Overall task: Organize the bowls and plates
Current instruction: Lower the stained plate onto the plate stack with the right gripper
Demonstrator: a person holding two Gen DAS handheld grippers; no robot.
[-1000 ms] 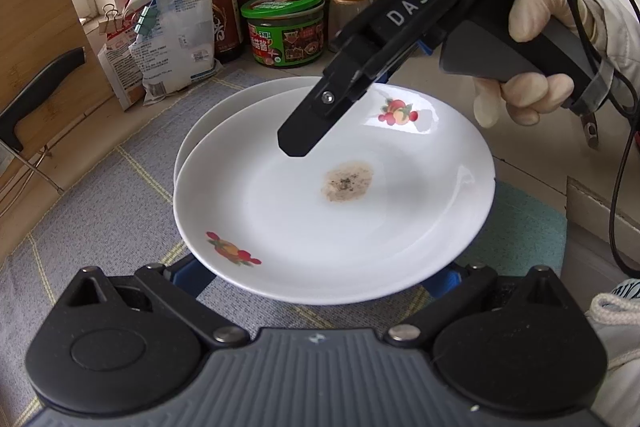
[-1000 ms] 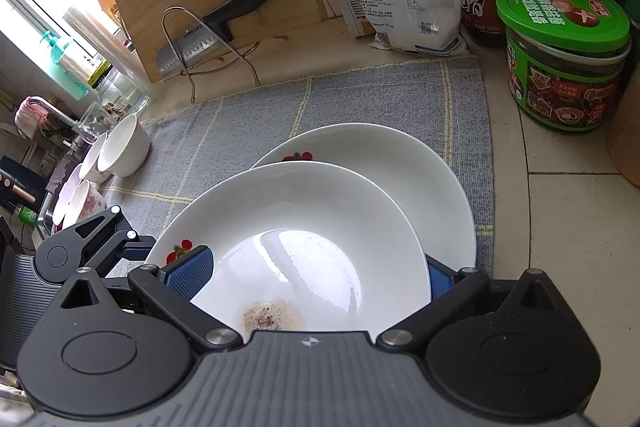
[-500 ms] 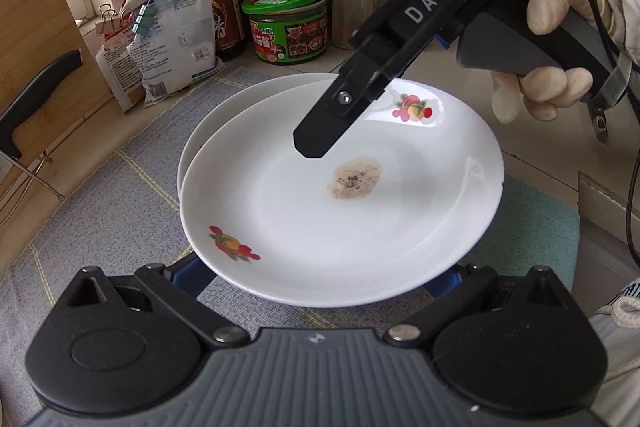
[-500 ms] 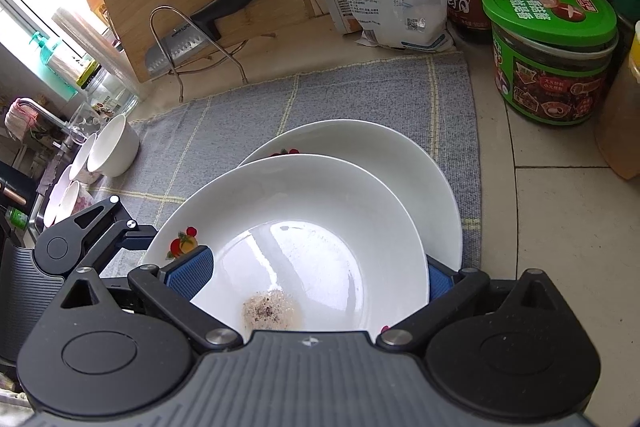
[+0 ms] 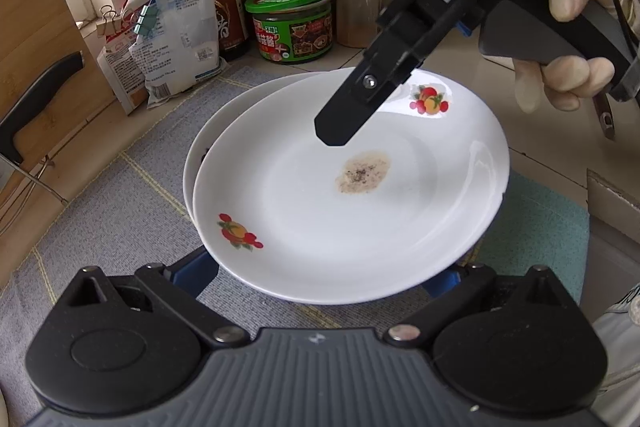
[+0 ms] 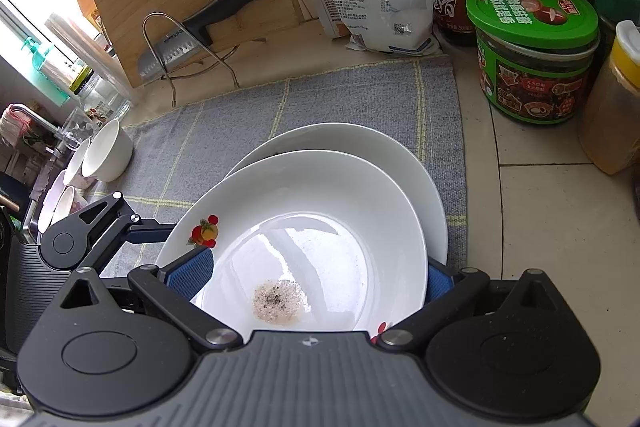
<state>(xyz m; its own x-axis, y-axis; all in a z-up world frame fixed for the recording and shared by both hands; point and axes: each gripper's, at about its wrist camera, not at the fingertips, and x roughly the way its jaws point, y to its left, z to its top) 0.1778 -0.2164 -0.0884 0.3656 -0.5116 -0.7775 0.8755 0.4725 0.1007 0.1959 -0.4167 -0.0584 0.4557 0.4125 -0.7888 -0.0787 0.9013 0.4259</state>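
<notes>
- Left wrist view: left tool (image 5: 320,267) spread wide, both blue pads under the stained plate (image 5: 352,195).
- Right tool (image 6: 312,279) likewise wide, straddling that plate above a second plate (image 6: 360,147).

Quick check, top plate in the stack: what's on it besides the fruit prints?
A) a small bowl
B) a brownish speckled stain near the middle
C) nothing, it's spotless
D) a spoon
B. The top plate carries a brownish speckled stain near its middle, also seen in the right wrist view; no spoon or bowl sits on it.
</notes>
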